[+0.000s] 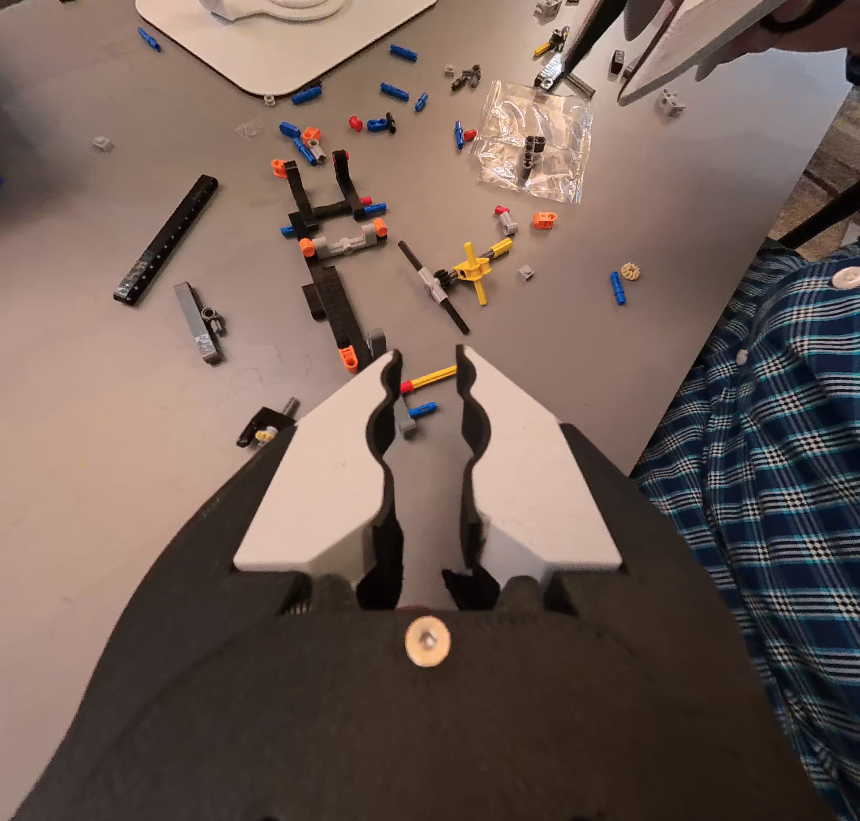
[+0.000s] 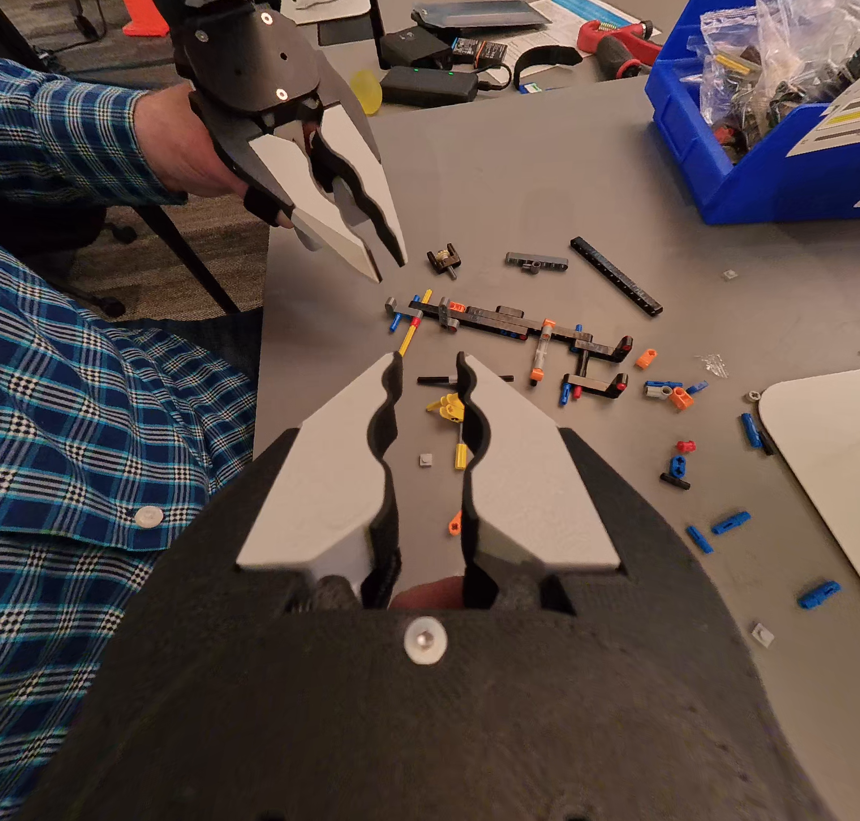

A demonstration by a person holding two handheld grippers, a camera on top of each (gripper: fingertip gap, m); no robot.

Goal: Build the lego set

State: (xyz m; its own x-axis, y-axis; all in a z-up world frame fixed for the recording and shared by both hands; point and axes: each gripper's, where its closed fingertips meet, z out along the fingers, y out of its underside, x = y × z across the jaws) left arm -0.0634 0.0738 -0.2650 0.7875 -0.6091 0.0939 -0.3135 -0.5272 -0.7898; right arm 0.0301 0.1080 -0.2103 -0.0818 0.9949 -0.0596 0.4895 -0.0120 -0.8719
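A part-built black Lego frame (image 1: 325,240) with orange, grey and blue connectors lies on the grey table (image 1: 93,426); it also shows in the right wrist view (image 2: 512,326). My left gripper (image 1: 428,356) is open and empty, above the frame's near end, over a yellow axle with a red bush (image 1: 428,377) and a blue pin (image 1: 422,410). My right gripper (image 2: 428,361) is open and empty, over a yellow axle assembly (image 2: 449,408), which the left wrist view shows too (image 1: 470,270). Each gripper shows in the other's view: the left (image 2: 390,270), the right (image 1: 595,82).
Loose blue pins, orange and red connectors lie scattered. A long black beam (image 1: 167,240), a grey beam (image 1: 198,321) and a clear bag (image 1: 535,142) lie around the frame. A white pad (image 2: 819,463) and a blue bin of bags (image 2: 744,147) stand nearby. A plaid shirt (image 1: 768,426) is at the table edge. Left tips to right tips: about 12 cm.
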